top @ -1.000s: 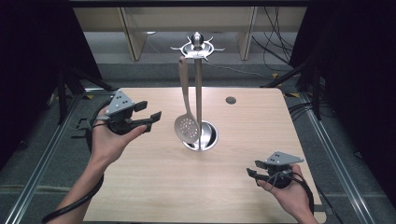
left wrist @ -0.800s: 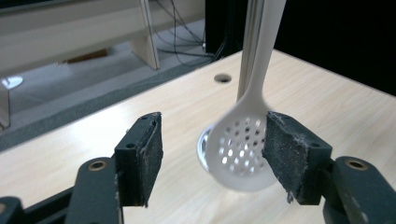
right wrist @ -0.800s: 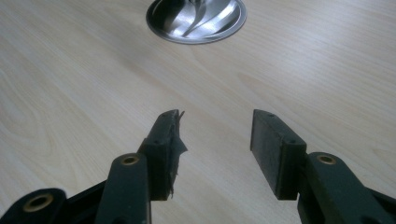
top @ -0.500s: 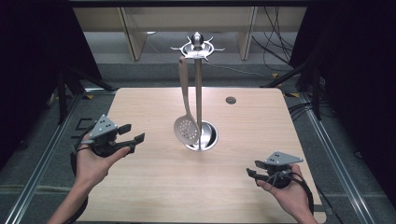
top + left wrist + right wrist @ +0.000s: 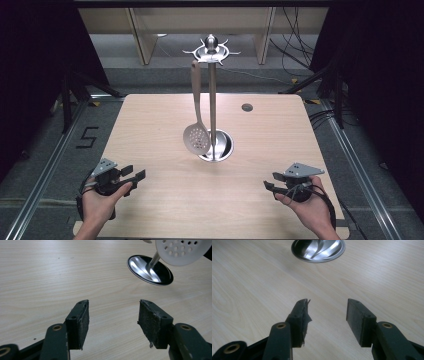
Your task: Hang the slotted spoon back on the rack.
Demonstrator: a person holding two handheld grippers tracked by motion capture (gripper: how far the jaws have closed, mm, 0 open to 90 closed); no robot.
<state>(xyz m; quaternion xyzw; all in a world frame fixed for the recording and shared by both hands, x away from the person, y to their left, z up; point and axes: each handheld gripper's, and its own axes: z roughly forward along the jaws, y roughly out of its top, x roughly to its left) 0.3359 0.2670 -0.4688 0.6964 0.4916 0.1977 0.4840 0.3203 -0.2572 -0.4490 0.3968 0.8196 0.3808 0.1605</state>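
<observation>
My left gripper rests low near the table's front-left corner, its jaws parted and just eased inward with nothing between them. My right gripper gapes empty too. The skimmer already hangs on the stand; little seems left.

Light wood table sits on a grey floor, with a "5" marked on the floor off its left side. There's a small dark round spot on the tabletop near the far edge, and pale wooden frame legs plus loose black cables behind.
</observation>
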